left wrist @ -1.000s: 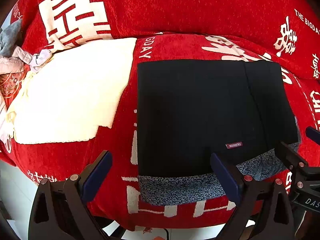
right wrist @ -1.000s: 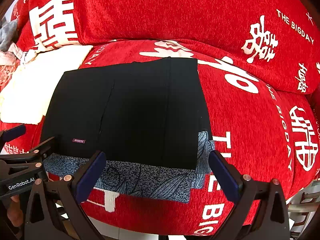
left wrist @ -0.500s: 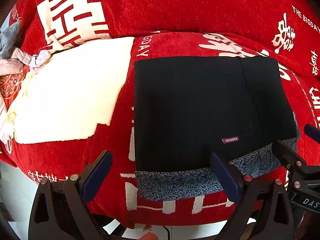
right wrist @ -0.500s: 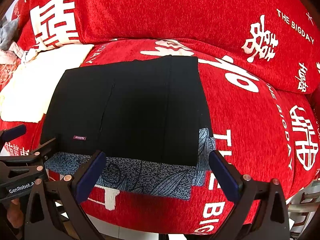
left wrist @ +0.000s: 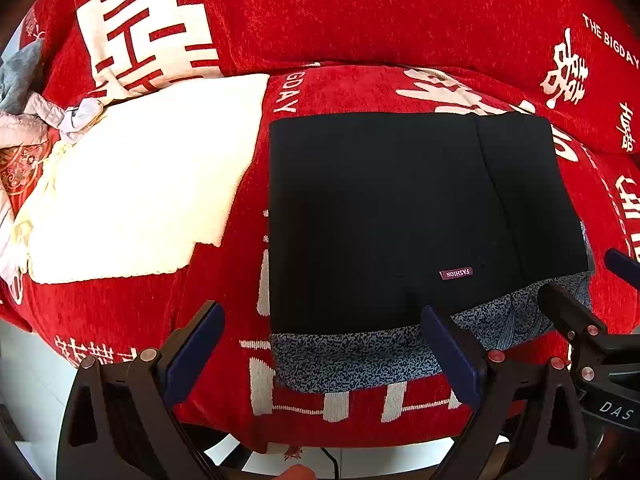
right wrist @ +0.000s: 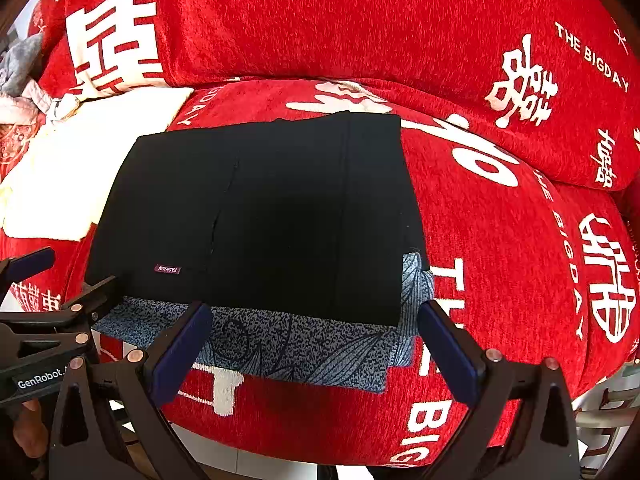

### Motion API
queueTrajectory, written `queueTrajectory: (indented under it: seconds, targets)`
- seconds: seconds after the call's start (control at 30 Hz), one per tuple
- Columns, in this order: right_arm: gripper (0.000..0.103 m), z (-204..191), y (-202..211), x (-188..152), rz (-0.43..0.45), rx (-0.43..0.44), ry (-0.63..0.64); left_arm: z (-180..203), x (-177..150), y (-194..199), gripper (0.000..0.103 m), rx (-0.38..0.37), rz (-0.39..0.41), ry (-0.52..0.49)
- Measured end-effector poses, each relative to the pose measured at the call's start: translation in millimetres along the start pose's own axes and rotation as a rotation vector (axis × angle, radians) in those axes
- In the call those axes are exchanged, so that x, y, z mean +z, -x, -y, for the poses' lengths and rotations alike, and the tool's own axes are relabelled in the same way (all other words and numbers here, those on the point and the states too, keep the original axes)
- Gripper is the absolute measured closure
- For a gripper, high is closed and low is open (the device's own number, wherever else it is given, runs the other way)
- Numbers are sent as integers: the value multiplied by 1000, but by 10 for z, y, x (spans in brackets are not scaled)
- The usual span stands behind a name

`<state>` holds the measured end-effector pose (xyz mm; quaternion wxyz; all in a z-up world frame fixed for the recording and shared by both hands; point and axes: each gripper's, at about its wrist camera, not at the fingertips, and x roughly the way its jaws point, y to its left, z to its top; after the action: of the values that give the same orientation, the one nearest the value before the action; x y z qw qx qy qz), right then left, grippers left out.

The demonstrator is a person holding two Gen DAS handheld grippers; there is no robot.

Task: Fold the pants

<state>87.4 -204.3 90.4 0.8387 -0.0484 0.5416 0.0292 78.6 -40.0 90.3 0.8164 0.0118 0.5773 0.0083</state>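
Black pants (left wrist: 400, 216) (right wrist: 260, 216) lie folded into a flat rectangle on the red sofa seat, a small "FASHION" label (left wrist: 456, 273) near their front edge. Under them a blue-grey patterned cloth (left wrist: 352, 356) (right wrist: 296, 348) sticks out toward me. My left gripper (left wrist: 320, 344) is open, held short of the front edge with nothing between its fingers. My right gripper (right wrist: 316, 344) is open too, just in front of the patterned cloth. In each wrist view the other gripper shows at the side, the right one (left wrist: 624, 268) and the left one (right wrist: 60, 276).
A folded cream garment (left wrist: 132, 188) lies on the seat left of the pants, with a heap of grey and pink clothes (left wrist: 24, 100) at the far left. The red sofa backrest (right wrist: 360, 20) rises behind. White floor (left wrist: 24, 380) shows below the seat's front edge.
Both grippers have drawn back slightly toward me from the pants; the pants and patterned cloth lie as before. Both stay open.
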Motion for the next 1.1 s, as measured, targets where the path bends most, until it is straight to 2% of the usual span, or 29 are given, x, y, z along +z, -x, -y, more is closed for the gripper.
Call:
queueTrajectory:
  seconds: [0.77, 1.1]
  targets:
    - [1, -19, 1, -24, -4, 5, 11, 4, -18, 19, 4, 6, -2, -3]
    - [1, -28, -8, -28, -5, 7, 13, 11, -5, -3, 4, -14, -7, 3]
